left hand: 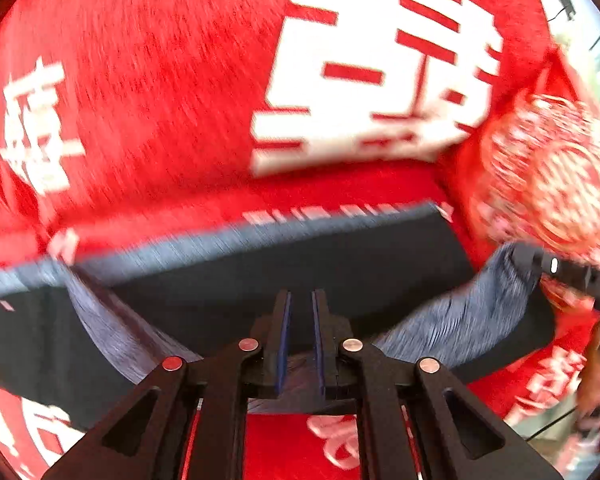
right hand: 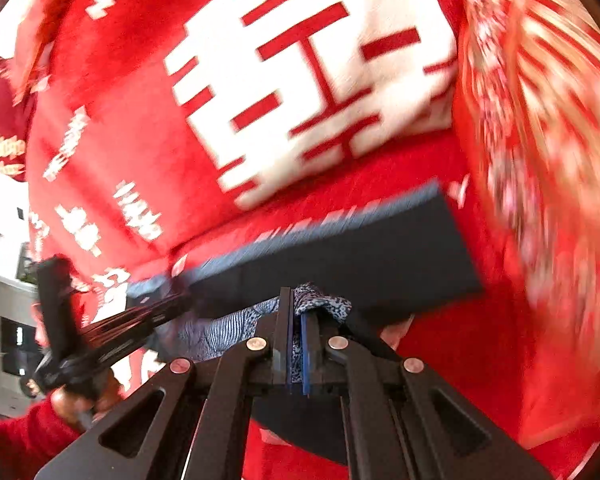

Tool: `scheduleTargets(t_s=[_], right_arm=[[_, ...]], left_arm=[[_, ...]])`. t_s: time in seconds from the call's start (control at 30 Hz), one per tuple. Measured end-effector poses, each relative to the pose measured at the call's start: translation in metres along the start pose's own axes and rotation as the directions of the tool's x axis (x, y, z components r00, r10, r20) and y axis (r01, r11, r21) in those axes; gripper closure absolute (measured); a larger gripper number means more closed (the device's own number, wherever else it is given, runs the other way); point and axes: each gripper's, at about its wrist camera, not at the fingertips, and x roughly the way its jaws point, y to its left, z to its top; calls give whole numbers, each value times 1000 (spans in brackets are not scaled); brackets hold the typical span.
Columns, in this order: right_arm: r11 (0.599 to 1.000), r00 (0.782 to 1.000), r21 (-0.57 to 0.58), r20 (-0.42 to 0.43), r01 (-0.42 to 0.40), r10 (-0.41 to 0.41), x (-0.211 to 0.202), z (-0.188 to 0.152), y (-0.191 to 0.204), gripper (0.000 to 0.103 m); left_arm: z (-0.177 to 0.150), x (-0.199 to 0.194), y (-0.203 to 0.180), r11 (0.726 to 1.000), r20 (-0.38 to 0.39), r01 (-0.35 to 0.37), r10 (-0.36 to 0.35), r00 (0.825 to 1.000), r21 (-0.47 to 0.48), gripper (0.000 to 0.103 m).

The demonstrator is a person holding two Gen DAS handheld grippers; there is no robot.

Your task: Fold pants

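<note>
While both frames are smeared with motion blur, we are reading the grips clearly enough. We are seeing the left gripper (left hand: 300,308) closed, with a fold of grey-blue cloth showing between its blue pads (left hand: 284,344); the cloth belongs to the pants (left hand: 340,264), whose dark body is stretching across the view in front of the fingertips. We are seeing the right gripper (right hand: 296,312) clamped on a speckled grey-blue bunch of the same pants (right hand: 360,252), the fabric bulging out just past its tips. In the right wrist view the left gripper (right hand: 112,332) is appearing at the lower left, held by a hand (right hand: 76,404) with a red sleeve (right hand: 16,440), and the cloth is running up to it. In the left wrist view the right gripper (left hand: 572,276) is entering from the right edge, touching the cloth there. Behind the pants we are noting a red cloth (left hand: 160,80) printed with large white characters, covering the surface beneath, and a red-and-white patterned fabric (left hand: 548,176) beside it.
</note>
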Motion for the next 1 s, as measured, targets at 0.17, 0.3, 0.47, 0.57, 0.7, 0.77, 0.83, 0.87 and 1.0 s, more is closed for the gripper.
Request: scheduleTargets(t_s=[0.17,0.3,0.47,0.57,0.7,0.77,0.83,0.87,1.0], right_arm=[[984,985,-69,-47,162,-166,58,58,-25,96],[963,961,-63,-73,263,-268,86,76,-46,74],[961,965,-84,20,262,-261,62,70,-39,22],[961,969,-128,21,247,-246,52,55,-30,27],[939,947,-149,-39,310,-319,82,55,-34,70],[952,953,-84,-57,294,-299,100,64,-45,70],[944,942,-77,-73,322,-327,125,74,-54,70],[940,936,-86,-98,331,-339,135,75,-58,70],[913,905,-80,-126,400,-408,144,72,-83,103]], left_arm=[[2,6,24,994,30,-105,106,994,-31,17],[-17,32,45,978,-69,-205,202,977,-48,17],[-25,53,58,955,-121,-293,285,951,-48,17],[-17,61,62,949,-118,-308,300,947,-61,17],[5,83,61,944,-100,-324,317,943,-63,17],[13,99,59,932,-109,-357,350,930,-55,17],[14,112,58,931,-128,-359,350,928,-59,17],[13,117,58,931,-134,-362,352,926,-56,17],[-5,118,56,941,-136,-336,327,935,-47,17]])
